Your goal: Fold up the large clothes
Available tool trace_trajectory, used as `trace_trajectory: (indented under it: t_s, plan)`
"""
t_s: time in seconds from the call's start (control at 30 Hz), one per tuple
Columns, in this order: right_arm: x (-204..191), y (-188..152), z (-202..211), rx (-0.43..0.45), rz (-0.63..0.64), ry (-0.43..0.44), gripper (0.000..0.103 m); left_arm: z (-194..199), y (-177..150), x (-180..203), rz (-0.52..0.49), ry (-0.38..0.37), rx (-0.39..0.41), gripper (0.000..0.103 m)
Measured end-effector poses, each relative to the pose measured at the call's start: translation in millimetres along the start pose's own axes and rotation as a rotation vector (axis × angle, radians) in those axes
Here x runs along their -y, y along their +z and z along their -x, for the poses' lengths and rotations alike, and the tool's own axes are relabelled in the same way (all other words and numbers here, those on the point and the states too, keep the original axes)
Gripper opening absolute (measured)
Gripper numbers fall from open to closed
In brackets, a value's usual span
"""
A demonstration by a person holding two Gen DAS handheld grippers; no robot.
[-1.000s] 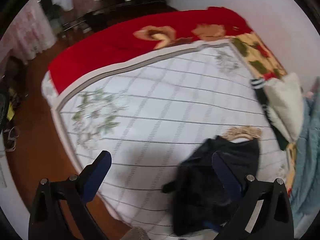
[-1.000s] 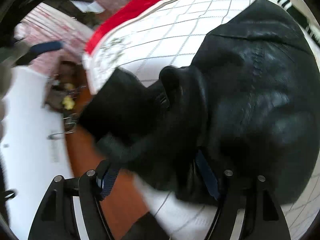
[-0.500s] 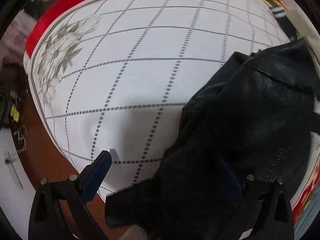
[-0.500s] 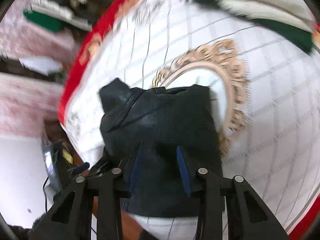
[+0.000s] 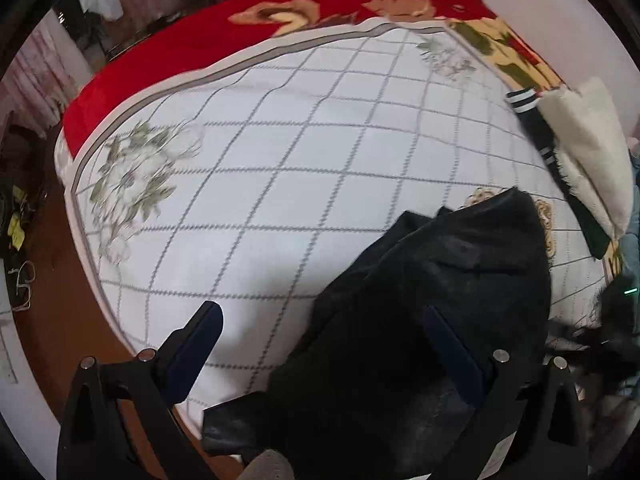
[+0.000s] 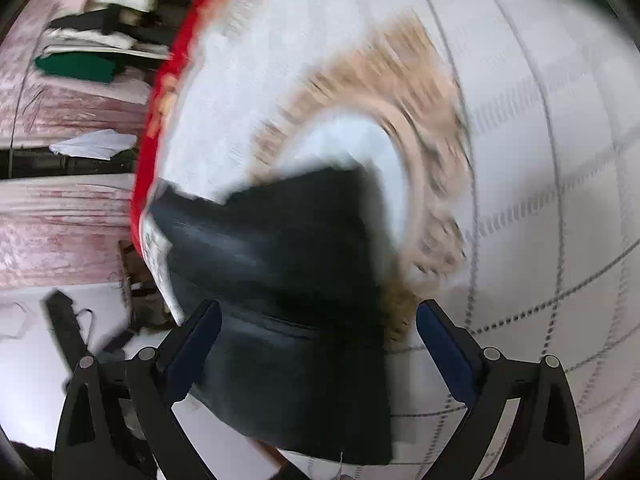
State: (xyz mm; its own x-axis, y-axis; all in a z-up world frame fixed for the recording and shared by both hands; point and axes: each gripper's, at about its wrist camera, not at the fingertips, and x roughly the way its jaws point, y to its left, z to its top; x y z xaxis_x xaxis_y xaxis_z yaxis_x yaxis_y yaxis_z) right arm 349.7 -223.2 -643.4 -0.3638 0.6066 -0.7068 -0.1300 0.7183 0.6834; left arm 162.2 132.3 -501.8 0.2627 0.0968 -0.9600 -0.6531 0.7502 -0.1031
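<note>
**Two grippers open above one black garment at the bed's near edge**

One bed (image 5: 304, 168), its white grid-patterned quilt bordered by a red blanket (image 5: 192, 44), carries everything. The black leather-like jacket (image 5: 432, 312) lies bunched at the near edge, toward the near right corner, one flap hanging over the side. Its long axis appears to run from the near edge inward, toward a gold medallion printed on the quilt (image 6: 400, 92).

The left gripper (image 5: 320, 344) stands wide, holding nothing; the jacket lies under its right finger only. The right gripper (image 6: 318, 340) has just been opening and now stands wide, the jacket straddled but unpressed. Judged nearer: the right.

A cream fleece garment (image 5: 588, 152) lies along the right edge, apart from the jacket and no obstruction.
</note>
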Motion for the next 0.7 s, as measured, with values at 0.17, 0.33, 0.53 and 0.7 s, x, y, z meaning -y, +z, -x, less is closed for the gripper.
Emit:
trace_trajectory:
  t_s: [0.17,0.33,0.53,0.7]
  plan:
    - [6,2,-45,-0.042,0.007,0.236,0.099,-7,1,17,-0.019,-0.004,-0.013,0.103]
    - [1,-23,-29,0.12,-0.136,0.181,0.063,-1,0,38,-0.063,0.002,-0.008,0.103]
    - [50,-106,39,0.292,-0.368,0.082,0.071,2,-12,72,-0.191,0.024,-0.006,0.103]
    - [74,-137,120,0.339,-0.382,-0.271,0.087,-12,-25,102,-0.239,0.008,-0.04,0.103]
